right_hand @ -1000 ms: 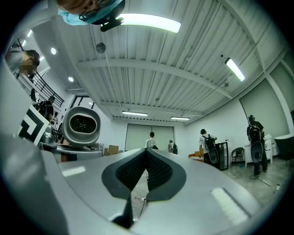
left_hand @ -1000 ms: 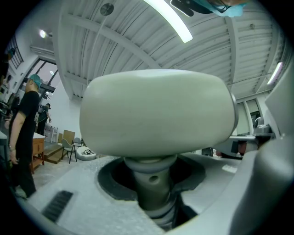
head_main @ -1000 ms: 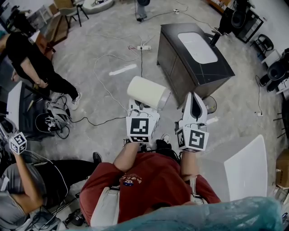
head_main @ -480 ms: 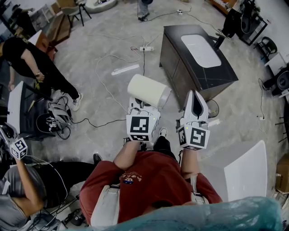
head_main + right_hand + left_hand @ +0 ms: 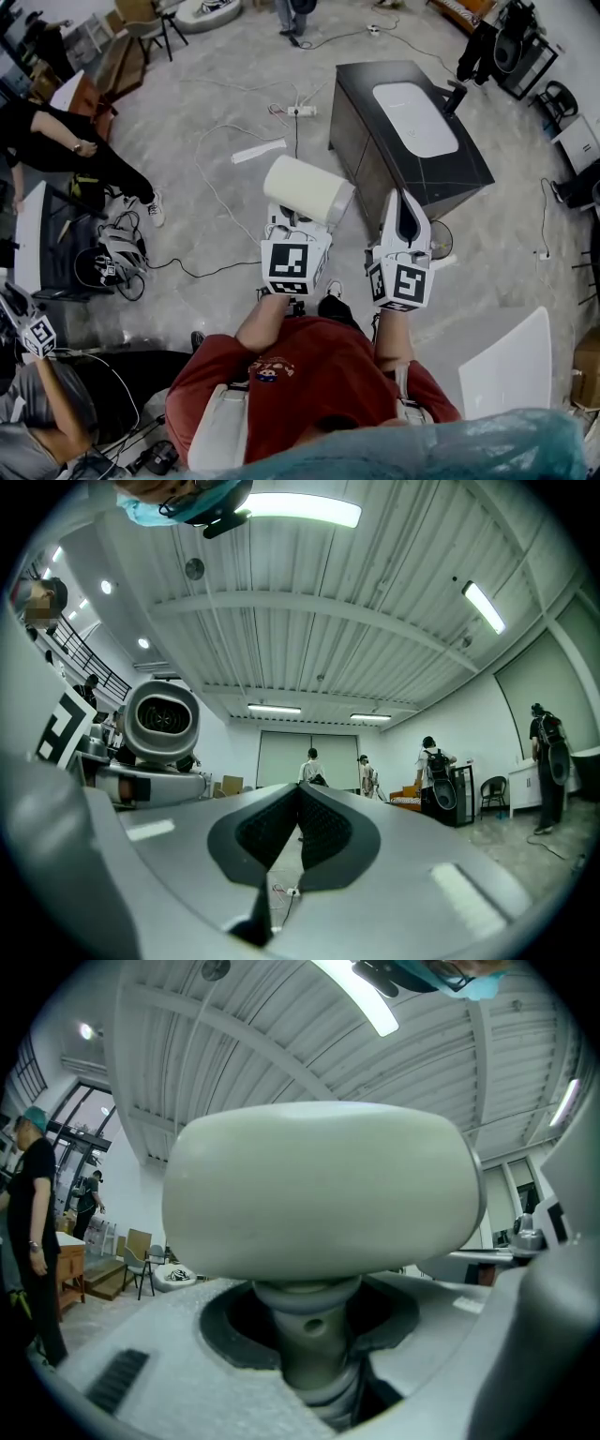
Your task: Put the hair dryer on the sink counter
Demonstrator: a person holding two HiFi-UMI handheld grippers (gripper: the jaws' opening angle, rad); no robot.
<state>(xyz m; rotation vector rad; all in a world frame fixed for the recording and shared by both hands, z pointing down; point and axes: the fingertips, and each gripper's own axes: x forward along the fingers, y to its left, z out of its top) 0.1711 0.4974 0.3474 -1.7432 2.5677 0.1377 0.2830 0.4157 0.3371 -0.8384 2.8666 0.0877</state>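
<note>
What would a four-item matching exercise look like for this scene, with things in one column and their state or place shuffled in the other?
Things:
1. hair dryer
2. right gripper
3. sink counter
4. power strip

States or places:
A. jaws together, nothing between them
B. small and white, lying on the floor
C. clamped by its handle in the left gripper
D. dark, with a white basin set in its top

Pairs: 1-C, 2-A, 3-D, 4-B
</note>
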